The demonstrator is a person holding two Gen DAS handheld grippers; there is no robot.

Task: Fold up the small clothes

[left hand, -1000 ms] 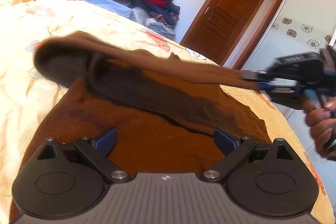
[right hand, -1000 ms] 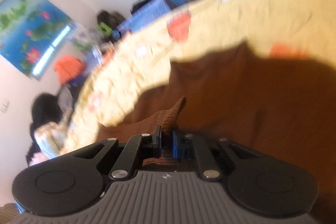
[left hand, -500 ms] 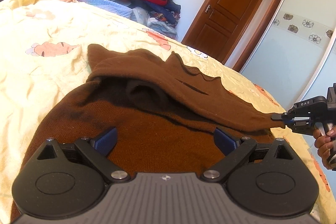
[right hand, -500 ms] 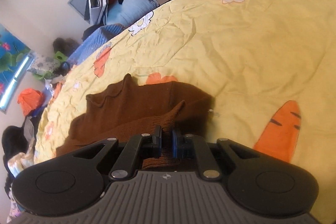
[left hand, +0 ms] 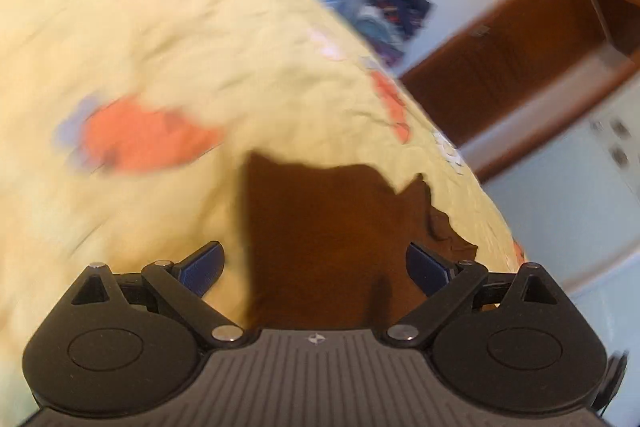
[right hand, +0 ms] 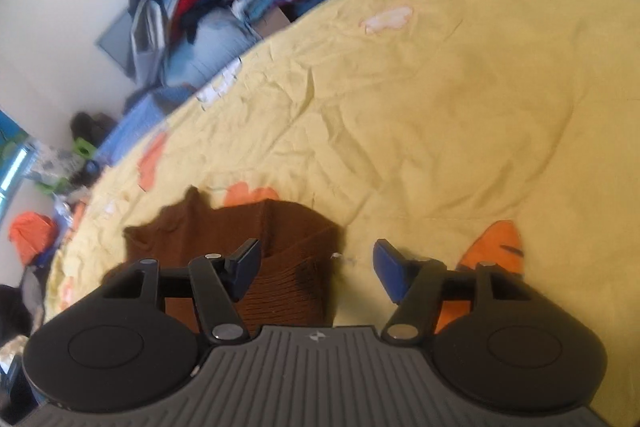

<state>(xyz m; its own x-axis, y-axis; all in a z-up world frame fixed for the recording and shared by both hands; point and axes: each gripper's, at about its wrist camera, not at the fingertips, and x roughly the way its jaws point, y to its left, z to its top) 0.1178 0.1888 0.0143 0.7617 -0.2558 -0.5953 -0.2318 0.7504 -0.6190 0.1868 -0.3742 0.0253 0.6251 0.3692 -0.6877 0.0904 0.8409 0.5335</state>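
1. The brown knitted garment [right hand: 280, 259] is lying folded on the yellow bedspread [right hand: 440, 107].
2. The right claw [right hand: 316, 267] has just been opening; its jaws are standing apart above the garment's edge at 12 o'clock, gripping nothing.
3. The left claw [left hand: 314, 267] is gaping wide, empty, over the garment [left hand: 332, 227].

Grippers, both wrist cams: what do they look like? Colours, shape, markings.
The two look identical. Left gripper and right gripper: matte black linkage arms with silver pivot screws, two round black housings, a ribbed grey centre plate bearing a small white logo, and dark blue finger pads. No cables or sleeves in view.
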